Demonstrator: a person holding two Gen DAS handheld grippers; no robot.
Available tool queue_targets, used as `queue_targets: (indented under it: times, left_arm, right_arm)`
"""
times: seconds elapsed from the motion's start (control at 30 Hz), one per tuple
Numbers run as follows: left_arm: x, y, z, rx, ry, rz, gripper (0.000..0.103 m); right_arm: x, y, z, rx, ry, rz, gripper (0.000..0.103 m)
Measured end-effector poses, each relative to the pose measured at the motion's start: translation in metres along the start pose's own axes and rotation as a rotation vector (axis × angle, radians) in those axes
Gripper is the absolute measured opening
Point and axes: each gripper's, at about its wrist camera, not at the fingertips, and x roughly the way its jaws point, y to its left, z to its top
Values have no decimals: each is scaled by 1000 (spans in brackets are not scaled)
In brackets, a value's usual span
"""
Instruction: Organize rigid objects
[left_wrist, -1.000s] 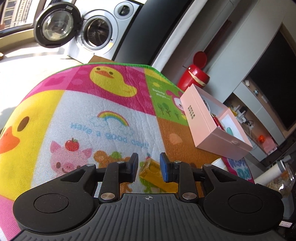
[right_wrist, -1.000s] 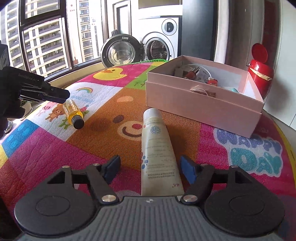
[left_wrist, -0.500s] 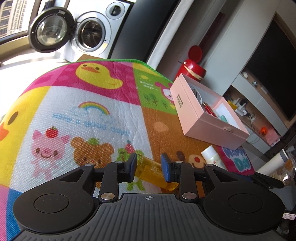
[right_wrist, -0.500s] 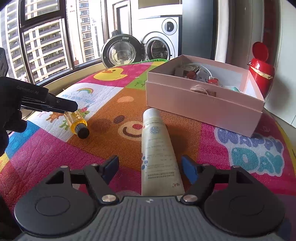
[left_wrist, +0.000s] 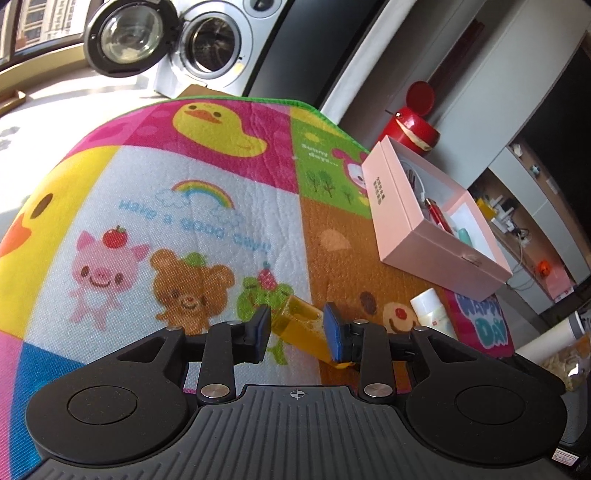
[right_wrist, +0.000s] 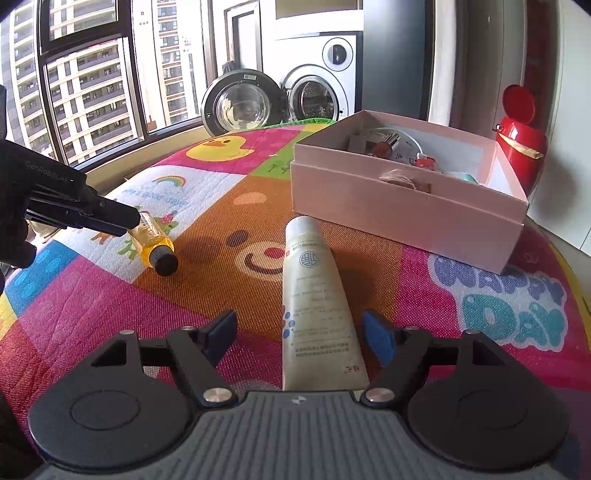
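A small amber bottle (left_wrist: 301, 330) with a black cap lies on the cartoon play mat (left_wrist: 192, 206). My left gripper (left_wrist: 297, 328) is open around it, with a gap at the left pad. In the right wrist view the bottle (right_wrist: 155, 243) rests on the mat at that gripper's tip (right_wrist: 125, 221). My right gripper (right_wrist: 299, 334) is open and astride a white cream tube (right_wrist: 316, 302) lying on the mat. A pink open box (right_wrist: 402, 206) holding several small items sits beyond the tube. It also shows in the left wrist view (left_wrist: 428, 225).
A red lidded bin (right_wrist: 521, 136) stands behind the box. A washing machine (right_wrist: 317, 85) with its door open is at the far end of the mat. Windows run along the left. Shelves (left_wrist: 517, 221) stand beyond the mat's right edge.
The left gripper has come down with the amber bottle until it lies on the mat, and its jaws have opened slightly. The right gripper has barely moved.
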Motion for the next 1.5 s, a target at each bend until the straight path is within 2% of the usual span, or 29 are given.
queue_targets:
  times: [0.1, 0.2, 0.27, 0.43, 0.73, 0.87, 0.93, 1.0, 1.1, 1.2, 1.33, 1.5]
  left_arm:
    - [10, -19, 3, 81, -14, 25, 38]
    - [16, -36, 0, 149, 15, -19, 38]
    - [18, -47, -4, 209, 18, -22, 39]
    - [22, -66, -11, 328, -1, 43, 40]
    - [14, -56, -3, 365, -13, 65, 39]
    - [16, -45, 7, 343, -18, 39, 38]
    - [22, -39, 14, 328, -8, 17, 38]
    - [29, -35, 18, 318, 12, -12, 37]
    - [36, -26, 18, 289, 71, -109, 35]
    - [29, -24, 11, 315, 82, -158, 34]
    - [11, -26, -2, 367, 77, -196, 34]
    - [-10, -45, -13, 445, 35, -194, 34]
  right_arm:
    - [0, 0, 0, 0, 0, -1, 76]
    - [0, 0, 0, -2, 0, -2, 76]
    - [-1, 0, -1, -2, 0, -3, 76]
    - [0, 1, 0, -3, 0, -4, 76]
    - [-3, 4, 0, -28, 2, -7, 76]
    - [-16, 12, 10, -55, -37, 130, 76]
    - [-13, 21, 17, -94, -35, 155, 76]
    - [-5, 38, 23, -174, -17, 126, 76]
    - [10, 51, 31, -269, -20, -29, 75]
    - [22, 41, 43, -237, -18, -129, 75]
    - [27, 18, 50, -149, -12, -188, 75]
    - [3, -9, 40, -42, -30, -132, 75]
